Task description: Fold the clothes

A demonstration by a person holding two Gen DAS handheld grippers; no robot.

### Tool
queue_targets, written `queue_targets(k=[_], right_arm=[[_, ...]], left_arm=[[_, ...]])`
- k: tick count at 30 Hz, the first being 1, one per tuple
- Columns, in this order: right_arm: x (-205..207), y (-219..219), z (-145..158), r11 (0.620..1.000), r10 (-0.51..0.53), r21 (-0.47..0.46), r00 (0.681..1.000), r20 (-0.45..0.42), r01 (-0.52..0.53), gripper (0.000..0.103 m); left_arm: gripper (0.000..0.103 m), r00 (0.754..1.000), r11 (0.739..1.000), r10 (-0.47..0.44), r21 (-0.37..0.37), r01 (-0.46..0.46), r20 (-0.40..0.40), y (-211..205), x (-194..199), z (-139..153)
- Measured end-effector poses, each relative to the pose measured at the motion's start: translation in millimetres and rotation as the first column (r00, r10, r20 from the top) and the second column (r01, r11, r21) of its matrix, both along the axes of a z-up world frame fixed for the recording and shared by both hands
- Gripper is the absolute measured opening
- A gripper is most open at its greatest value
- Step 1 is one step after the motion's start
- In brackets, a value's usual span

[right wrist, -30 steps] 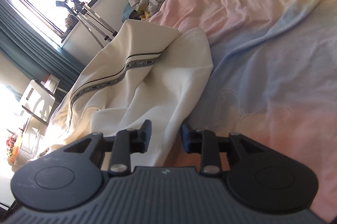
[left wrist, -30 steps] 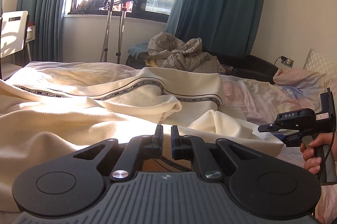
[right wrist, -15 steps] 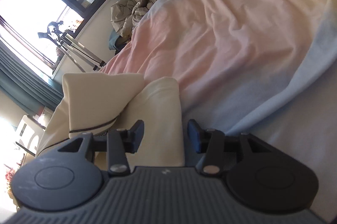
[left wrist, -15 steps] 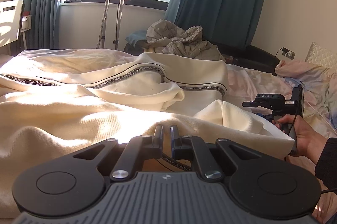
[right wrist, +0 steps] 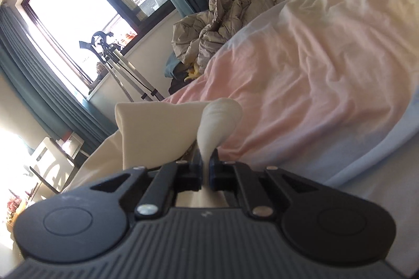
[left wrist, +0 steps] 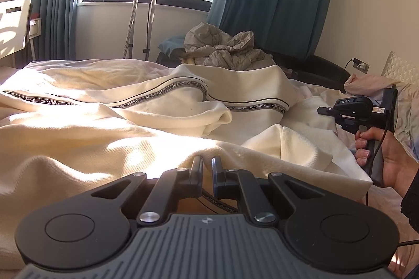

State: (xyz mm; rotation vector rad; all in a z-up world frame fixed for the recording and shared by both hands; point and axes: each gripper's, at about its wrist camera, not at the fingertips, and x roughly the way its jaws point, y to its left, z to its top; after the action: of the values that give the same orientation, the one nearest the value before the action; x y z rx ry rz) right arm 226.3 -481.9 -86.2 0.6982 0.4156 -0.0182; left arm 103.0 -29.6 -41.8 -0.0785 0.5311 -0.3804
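Note:
A cream garment (left wrist: 110, 137) with a black "NOT-SIMPLE" stripe lies crumpled across the bed. My left gripper (left wrist: 207, 167) is shut on a fold of its near edge, low on the bed. My right gripper (right wrist: 206, 169) is shut on another part of the cream garment (right wrist: 214, 121), which bunches up between the fingers. In the left wrist view the right gripper (left wrist: 327, 110) shows at the right, held in a hand at the garment's right edge.
The bed has a pink and blue sheet (right wrist: 314, 74). A grey crumpled duvet (left wrist: 222, 48) lies past the bed's far side. Crutches (left wrist: 138, 11) lean under the window. A white chair (left wrist: 13, 27) stands at left, a pillow (left wrist: 400, 69) at right.
My right gripper moved in onto the garment's edge and shut on it; it was open before. My left gripper stayed shut on the cloth, shifting only slightly.

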Motion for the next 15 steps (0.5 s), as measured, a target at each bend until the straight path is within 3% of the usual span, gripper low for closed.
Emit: queue_targets(k=[5,7,9,11,15], right_arm=[[-53.3,-6.0,40.1,0.989,-0.139,-0.037,0.987,0.083,0.143,0.005],[-80.8,-19.1,54.2,0.969,-0.239,-0.031,0.964,0.119,0.244,0.005],[-108.6,-35.2,62.8,0.936,-0.349,0.006,0.927,0.141,0.351,0.005],[-140.5,-53.7,61.4,0.879,-0.477,0.072,0.869,0.13,0.472,0.005],[-175.3,-87.1,33.7,0.769,-0.624,0.165,0.781,-0.022,0.618,0.004]], left_arm=[[0.009,1.0,1.0,0.008,-0.019,-0.008,0.003,2.5,-7.2,4.9],[0.017,1.0,0.999,0.016,-0.033,-0.015,0.019,6.1,-12.6,9.5],[0.034,0.999,0.998,0.03,-0.058,-0.028,0.033,12.9,-17.7,15.6],[0.053,0.997,0.993,0.061,-0.102,-0.057,0.039,24.7,-22.0,22.7],[0.063,0.988,0.969,0.152,-0.194,-0.151,-0.012,62.8,-30.1,34.3]])
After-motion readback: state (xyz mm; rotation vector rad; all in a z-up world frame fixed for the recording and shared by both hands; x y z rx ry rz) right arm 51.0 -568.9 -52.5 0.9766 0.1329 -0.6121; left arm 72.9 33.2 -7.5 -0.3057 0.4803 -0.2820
